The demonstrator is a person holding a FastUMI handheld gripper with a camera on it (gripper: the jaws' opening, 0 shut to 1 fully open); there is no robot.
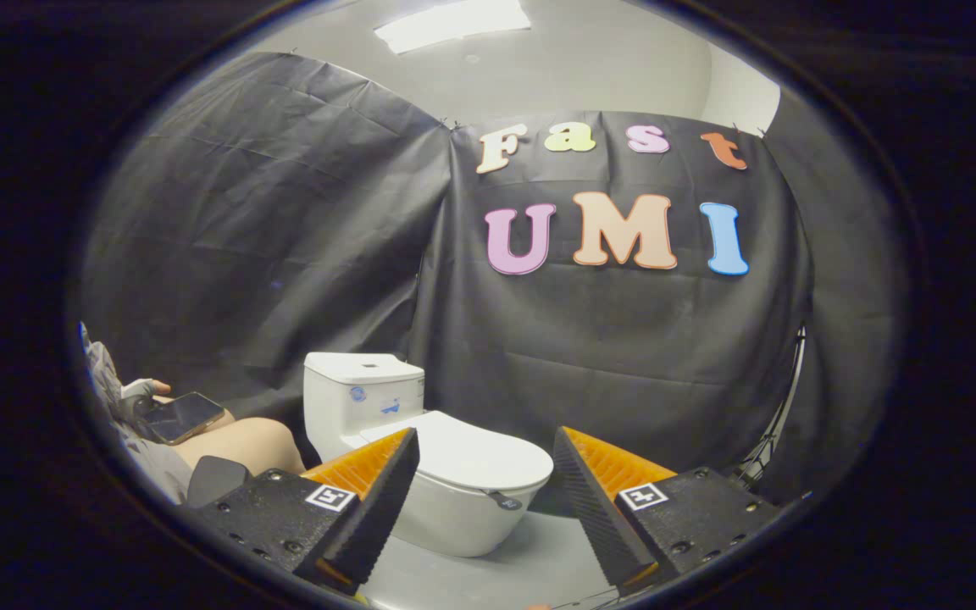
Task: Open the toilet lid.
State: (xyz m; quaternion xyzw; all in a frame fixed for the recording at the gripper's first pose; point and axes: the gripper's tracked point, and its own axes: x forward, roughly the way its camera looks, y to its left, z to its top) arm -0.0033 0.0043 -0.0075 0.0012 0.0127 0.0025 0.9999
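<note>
A white toilet [454,508] stands on the grey floor ahead of me, its tank [361,398] against the black cloth wall. The lid [475,453] lies flat and closed over the bowl, with a small dark tab [505,501] at its front rim. My gripper [484,462] is open, its fingers spread wide with nothing between them. The left finger [378,491] overlaps the near left side of the lid in view; the right finger [590,496] sits to the right of the bowl. The toilet is still some way beyond the fingertips.
A seated person [225,445] is to the left of the toilet, a hand holding a phone [183,417] over a bare knee. Black cloth walls [623,339] close in behind and on both sides. Grey floor [530,568] lies in front of the bowl.
</note>
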